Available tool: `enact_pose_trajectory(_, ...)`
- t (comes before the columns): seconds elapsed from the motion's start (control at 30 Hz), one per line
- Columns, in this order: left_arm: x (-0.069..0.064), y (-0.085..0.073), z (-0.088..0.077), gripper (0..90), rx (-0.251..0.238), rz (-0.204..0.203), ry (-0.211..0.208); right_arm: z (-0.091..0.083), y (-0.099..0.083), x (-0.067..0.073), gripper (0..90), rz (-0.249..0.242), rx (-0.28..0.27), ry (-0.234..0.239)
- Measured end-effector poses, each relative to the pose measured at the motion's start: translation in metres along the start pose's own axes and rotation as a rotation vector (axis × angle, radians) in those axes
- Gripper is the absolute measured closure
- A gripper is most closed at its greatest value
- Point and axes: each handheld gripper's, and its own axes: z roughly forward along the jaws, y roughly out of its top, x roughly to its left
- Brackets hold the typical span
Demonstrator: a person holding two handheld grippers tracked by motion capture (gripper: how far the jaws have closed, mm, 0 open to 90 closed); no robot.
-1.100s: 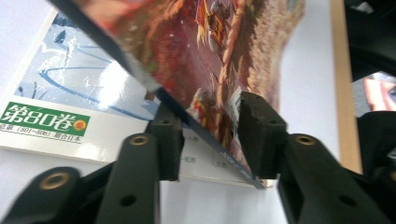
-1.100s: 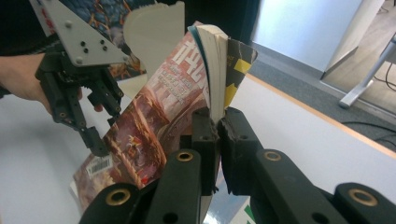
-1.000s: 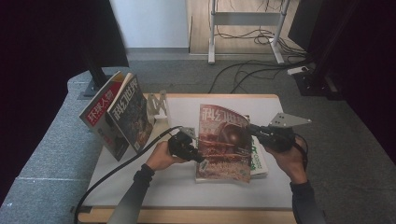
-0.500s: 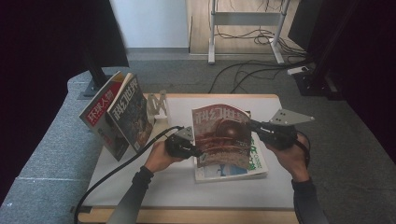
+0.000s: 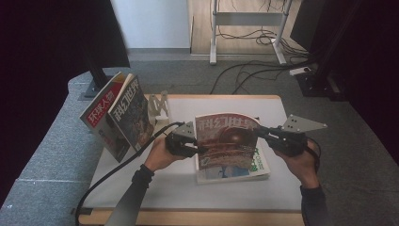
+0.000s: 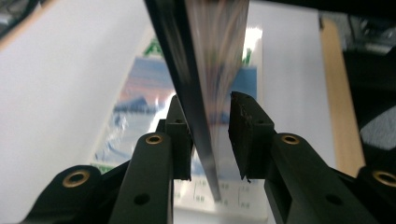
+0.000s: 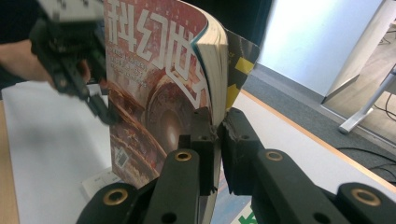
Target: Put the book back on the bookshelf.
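Magazine (image 5: 228, 141) stands upright between my 2 grippers: right gripper (image 5: 261, 133) clamps its right edge, left gripper (image 5: 197, 149) straddles its left edge, pads just loosened.

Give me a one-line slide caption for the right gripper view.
Right gripper clamps the red magazine by its edge, holding it upright above the white table.

red magazine (image 5: 227, 143) cover reads 科幻世界

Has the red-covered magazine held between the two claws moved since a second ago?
Yes. The red-covered magazine has tipped up from leaning low over the magazine lying flat on the table to standing nearly upright above it.
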Motion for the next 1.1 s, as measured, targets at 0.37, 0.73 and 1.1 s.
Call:
enact_pose_trajectory(0.37,-0.002,0.04,-0.008,78.4,-0.01,0.025,0.013,-0.005,-0.003,0.0,80.7,-0.002,-0.003,0.01)
enact_pose_trajectory(0.73,-0.004,0.04,-0.008,82.1,0.022,0.026,-0.006,-0.007,-0.022,-0.003,68.2,0.054,0.071,-0.047)
enact_pose_trajectory(1.1,-0.002,0.04,-0.009,83.6,0.043,0.011,-0.011,0.004,-0.103,-0.009,35.5,0.19,0.307,-0.217)
